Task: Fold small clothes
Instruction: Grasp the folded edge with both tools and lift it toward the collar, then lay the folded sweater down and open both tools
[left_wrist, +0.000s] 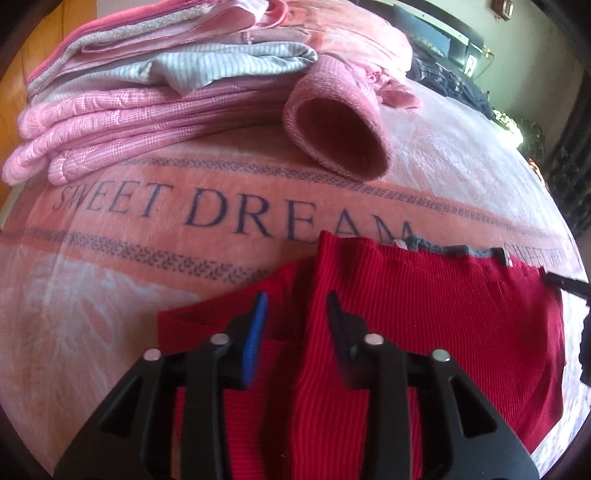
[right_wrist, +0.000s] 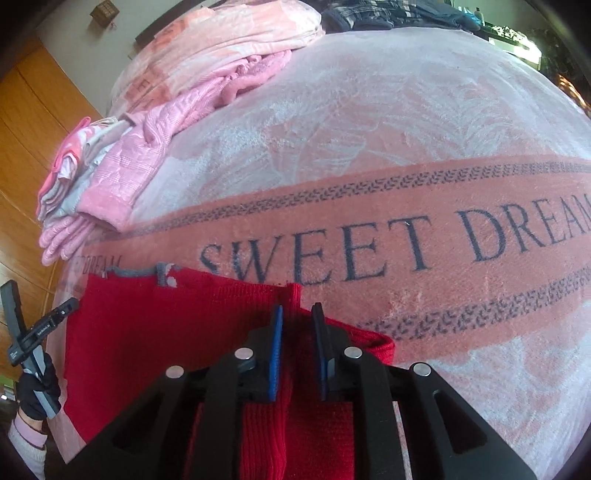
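A red ribbed top (left_wrist: 424, 314) with a grey neck trim (left_wrist: 458, 251) lies flat on the bed, its left side folded over in a long straight edge. My left gripper (left_wrist: 297, 295) hovers open above that folded edge, with the left sleeve (left_wrist: 207, 317) spread out beside it. In the right wrist view the same red top (right_wrist: 166, 332) lies below my right gripper (right_wrist: 297, 308). That gripper is open, with a raised ridge of red fabric between its blue pads (right_wrist: 276, 354). The left gripper (right_wrist: 38, 299) shows at the far left, held by a gloved hand (right_wrist: 37, 395).
A pink blanket printed "SWEET DREAM" (left_wrist: 229, 218) covers the bed. A stack of folded pink and grey clothes (left_wrist: 147, 92) sits at the far left, with a pink sleeve cuff (left_wrist: 340, 136) hanging open beside it. Dark clothes (right_wrist: 369, 14) lie at the far end. Wooden cupboards (right_wrist: 29, 129) stand on the left.
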